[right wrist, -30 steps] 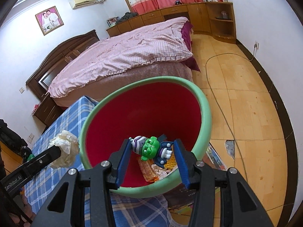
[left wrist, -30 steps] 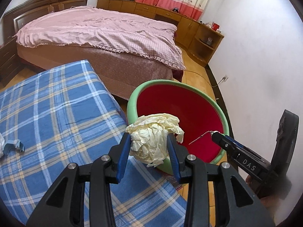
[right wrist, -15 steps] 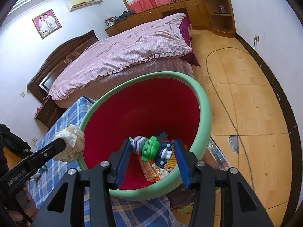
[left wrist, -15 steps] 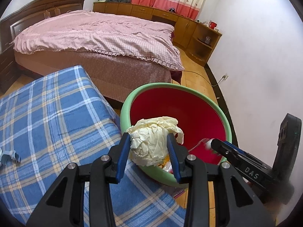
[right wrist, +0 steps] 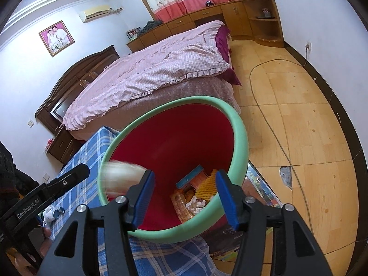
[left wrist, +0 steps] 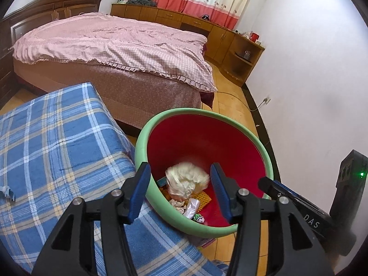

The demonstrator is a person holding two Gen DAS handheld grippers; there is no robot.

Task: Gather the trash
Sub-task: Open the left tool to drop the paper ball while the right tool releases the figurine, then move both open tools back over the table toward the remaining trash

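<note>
Left wrist view: left gripper point(left wrist: 178, 189) jaws just opening, spread; paper wad point(left wrist: 186, 179) loose inside bin point(left wrist: 268, 158). Right gripper point(right wrist: 182, 192) spread, empty. Scrap point(left wrist: 8, 192) left of bin remains.

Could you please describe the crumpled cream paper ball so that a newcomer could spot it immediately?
Find the green-rimmed red bin beside the blue plaid cloth. Inside it, between the open left tongs, lies the cream paper ball. It is the largest, palest, roundest piece there, above flatter orange and blue scraps.
</note>
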